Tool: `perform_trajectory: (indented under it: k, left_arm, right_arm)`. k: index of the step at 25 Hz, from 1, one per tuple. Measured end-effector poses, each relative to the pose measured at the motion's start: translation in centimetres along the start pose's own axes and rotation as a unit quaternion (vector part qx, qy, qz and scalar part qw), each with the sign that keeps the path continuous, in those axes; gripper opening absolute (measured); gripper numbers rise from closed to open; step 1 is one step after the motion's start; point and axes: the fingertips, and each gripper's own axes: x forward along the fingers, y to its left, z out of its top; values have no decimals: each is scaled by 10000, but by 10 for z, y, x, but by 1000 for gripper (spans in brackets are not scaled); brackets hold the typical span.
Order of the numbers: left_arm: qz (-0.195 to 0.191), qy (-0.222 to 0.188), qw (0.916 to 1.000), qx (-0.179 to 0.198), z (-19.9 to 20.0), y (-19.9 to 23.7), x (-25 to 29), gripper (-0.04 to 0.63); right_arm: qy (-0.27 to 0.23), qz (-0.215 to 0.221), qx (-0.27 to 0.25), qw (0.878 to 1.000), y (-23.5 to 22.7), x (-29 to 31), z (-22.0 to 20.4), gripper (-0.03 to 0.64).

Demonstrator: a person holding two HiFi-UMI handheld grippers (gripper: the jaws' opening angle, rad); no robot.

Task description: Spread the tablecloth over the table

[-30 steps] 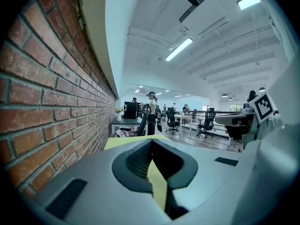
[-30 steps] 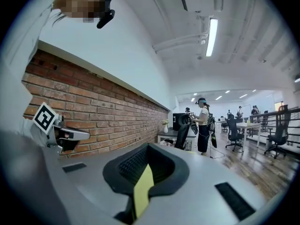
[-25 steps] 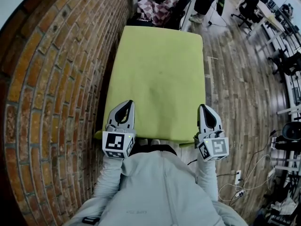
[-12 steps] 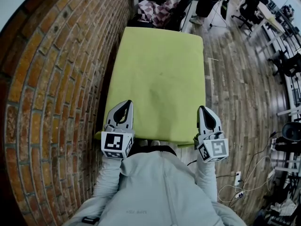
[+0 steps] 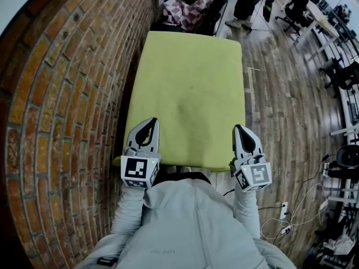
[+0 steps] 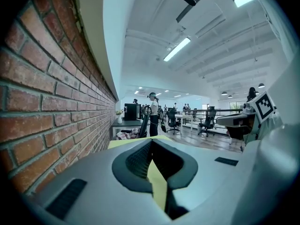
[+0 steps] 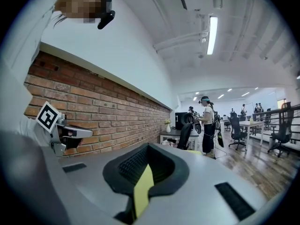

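A brick wall runs down the left of the scene, close along the left side of the table. Just right of it, the left gripper sits at the near left corner of the tablecloth. Its jaws are closed together, and the left gripper view shows a thin strip of the yellow-green cloth pinched between them. Its marker cube faces up, just in front of the person's grey sleeve.

The tablecloth lies flat over the table from the near edge to the far edge and hides the top completely. A faint crease shows a little nearer than the middle. The near hem hangs slightly over the edge by the person's body.

At the near right corner, the right gripper is likewise closed, and the right gripper view shows a fold of the same cloth clamped between its jaws. Both grippers point away from the person, along the table's length.

Beyond the far end of the table lies a checked cloth. To the right stretches a wooden floor, with office chairs farther off and cables near the right edge.
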Motion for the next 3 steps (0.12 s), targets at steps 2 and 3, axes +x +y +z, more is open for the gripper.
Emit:
perform_trajectory:
  k: [2,3]
  left_arm:
    - [-3,-15,10000,-15,1,1,1,25]
    - [-4,-24,10000,-22,2,1,1,25]
  right_arm:
    - [-1,1,0,10000,1,2,0,21]
    - [-1,0,-1,10000,1,3,0,21]
